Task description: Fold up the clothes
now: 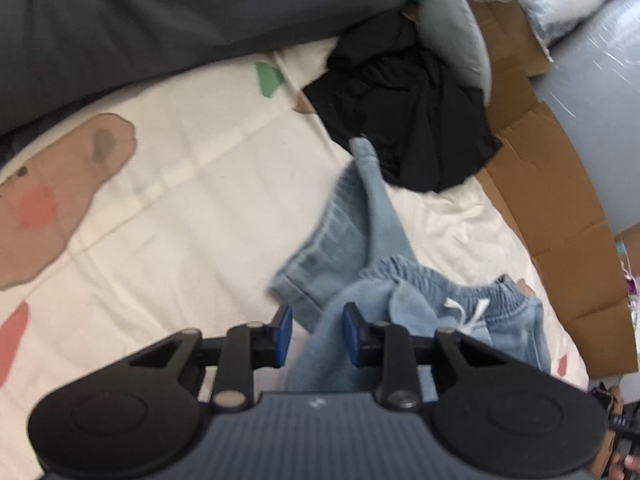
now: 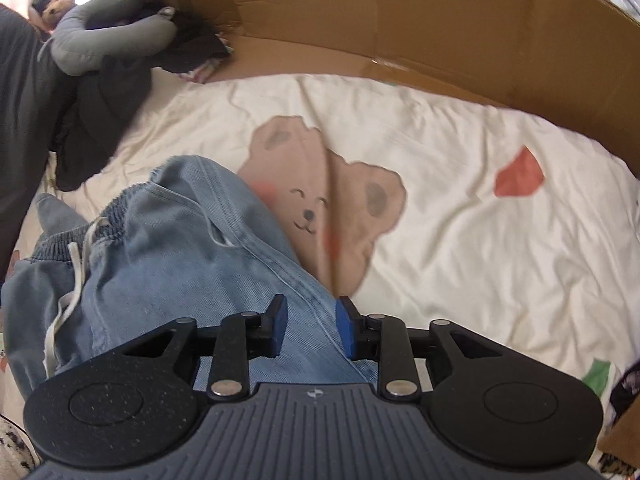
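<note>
Looked like somebody's bedroom at home. There was a bed with a cream teddy-bear sheet, loose clothes piled around, and flattened cardboard along its edge.

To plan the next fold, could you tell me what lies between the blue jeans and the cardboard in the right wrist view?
Only bare bedsheet with its bear print separates the jeans from the cardboard.

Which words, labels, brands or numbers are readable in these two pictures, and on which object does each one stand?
No readable text in either view.
Left gripper: small pale mark on its ribbed body, a logo, not letters.
Right gripper: the same kind of mark, no letters.
Bedsheet: only bear and colour-patch prints.
Cardboard: plain.
Printed items at the top right of the right wrist view: too blurred to read.
</note>
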### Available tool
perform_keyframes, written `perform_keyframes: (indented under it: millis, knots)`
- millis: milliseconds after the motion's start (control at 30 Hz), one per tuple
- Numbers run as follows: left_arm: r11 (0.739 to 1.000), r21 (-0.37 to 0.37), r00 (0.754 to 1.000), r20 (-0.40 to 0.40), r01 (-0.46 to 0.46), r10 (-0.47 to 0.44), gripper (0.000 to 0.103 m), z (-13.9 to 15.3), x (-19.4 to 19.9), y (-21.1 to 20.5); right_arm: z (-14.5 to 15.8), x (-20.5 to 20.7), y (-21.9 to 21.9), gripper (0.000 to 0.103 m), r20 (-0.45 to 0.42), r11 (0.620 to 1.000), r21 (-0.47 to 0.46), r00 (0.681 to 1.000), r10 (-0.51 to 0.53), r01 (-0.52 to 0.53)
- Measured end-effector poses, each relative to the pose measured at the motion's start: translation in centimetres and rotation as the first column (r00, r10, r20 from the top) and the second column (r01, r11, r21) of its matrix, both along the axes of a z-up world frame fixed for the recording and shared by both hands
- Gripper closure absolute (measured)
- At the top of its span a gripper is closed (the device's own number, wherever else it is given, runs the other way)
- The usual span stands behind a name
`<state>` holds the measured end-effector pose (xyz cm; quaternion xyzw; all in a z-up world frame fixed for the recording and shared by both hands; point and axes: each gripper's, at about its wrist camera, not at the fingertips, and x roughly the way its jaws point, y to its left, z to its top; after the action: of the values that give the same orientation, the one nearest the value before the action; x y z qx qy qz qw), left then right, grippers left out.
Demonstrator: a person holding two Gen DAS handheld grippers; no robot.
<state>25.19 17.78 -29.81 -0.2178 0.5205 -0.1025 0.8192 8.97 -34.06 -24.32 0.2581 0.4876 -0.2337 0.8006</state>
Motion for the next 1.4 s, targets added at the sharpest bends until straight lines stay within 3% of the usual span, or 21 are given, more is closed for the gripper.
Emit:
perform_keyframes:
  millis: [33,133,267,433,533,767,900,967,1100,1400]
  knots:
    - [1.000,0.011,1.000,0.003,0.011,-0.011,0.063,-0.1,-0.2,-0.4,0.0,0.2,0.1,0.069,0.002,1.000,-0.002,1.000,0.006,-0.006]
    - [0.997,0.066,0.999,-0.003,0.033,-0.033,0.063,-0.5,-0.5,-1.5,0.0,0.6,0.5,0.069,0.000,1.000,-0.008,1.000,0.018,-0.018]
    - [0.996,0.079,0.999,-0.043,0.028,-0.025,0.060,-1.4,-0.9,-2.4,-0.3,0.7,0.9,0.069,-0.010,1.000,-0.007,1.000,0.027,-0.027]
    - [0.981,0.186,0.991,0.102,0.061,-0.081,0.060,1.4,-2.7,-4.9,-0.3,0.9,1.4,0.069,-0.017,0.999,-0.016,0.999,0.040,-0.040]
    - [0.982,0.166,0.982,0.146,0.094,-0.119,0.060,2.7,-3.5,-5.9,-0.2,1.1,1.6,0.069,-0.012,0.999,-0.017,0.999,0.044,-0.044]
    - [0.982,0.113,0.980,0.115,0.149,-0.162,0.064,1.8,-4.2,-7.8,0.0,1.9,2.4,0.069,0.000,0.997,-0.021,0.997,0.075,-0.075]
    - [0.974,0.156,0.956,0.215,0.167,-0.198,0.065,3.7,-5.7,-9.4,0.3,2.2,2.8,0.069,0.014,0.996,-0.016,0.996,0.084,-0.084]
    - [0.979,0.123,0.954,0.236,0.160,-0.186,0.065,4.3,-5.9,-9.8,0.5,2.4,2.9,0.069,0.026,0.997,-0.009,0.996,0.083,-0.083]
    - [0.979,0.068,0.959,0.198,0.193,-0.203,0.065,3.4,-5.4,-10.8,1.1,3.3,3.7,0.069,0.058,0.995,-0.001,0.993,0.101,-0.101]
    - [0.956,0.098,0.957,0.064,0.276,-0.283,0.066,-1.2,-4.7,-13.3,1.0,6.5,7.5,0.069,0.149,0.978,0.158,0.983,0.111,-0.135]
